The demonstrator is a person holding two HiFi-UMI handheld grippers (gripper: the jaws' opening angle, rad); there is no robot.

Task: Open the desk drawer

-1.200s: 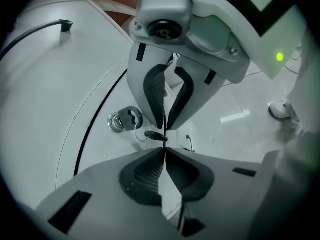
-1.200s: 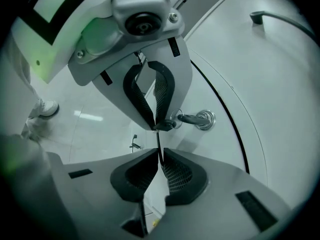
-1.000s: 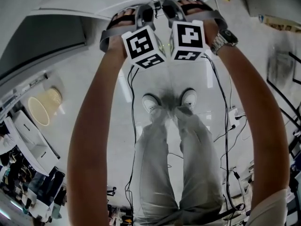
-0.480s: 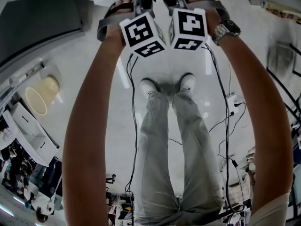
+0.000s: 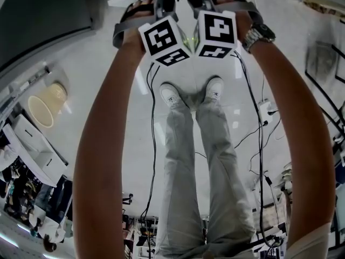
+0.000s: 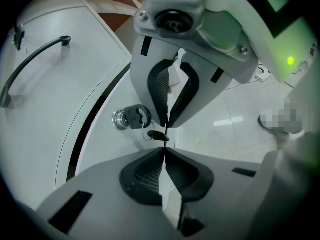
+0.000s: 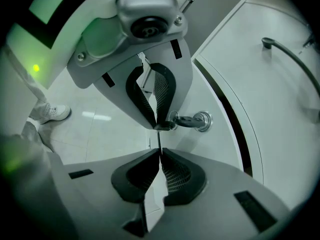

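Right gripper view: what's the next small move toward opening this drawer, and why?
Probably open the right gripper first. Its jaws stand together with nothing between them, while the key sits in the lock just beyond its tips and the handle lies farther off, untouched. Gripping either needs open jaws.

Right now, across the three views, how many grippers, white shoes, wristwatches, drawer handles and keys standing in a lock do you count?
grippers: 2 (left gripper, right gripper, jaws together on both)
white shoes: 2
wristwatch: 1
drawer handle: 1
key in the lock: 1
total: 7
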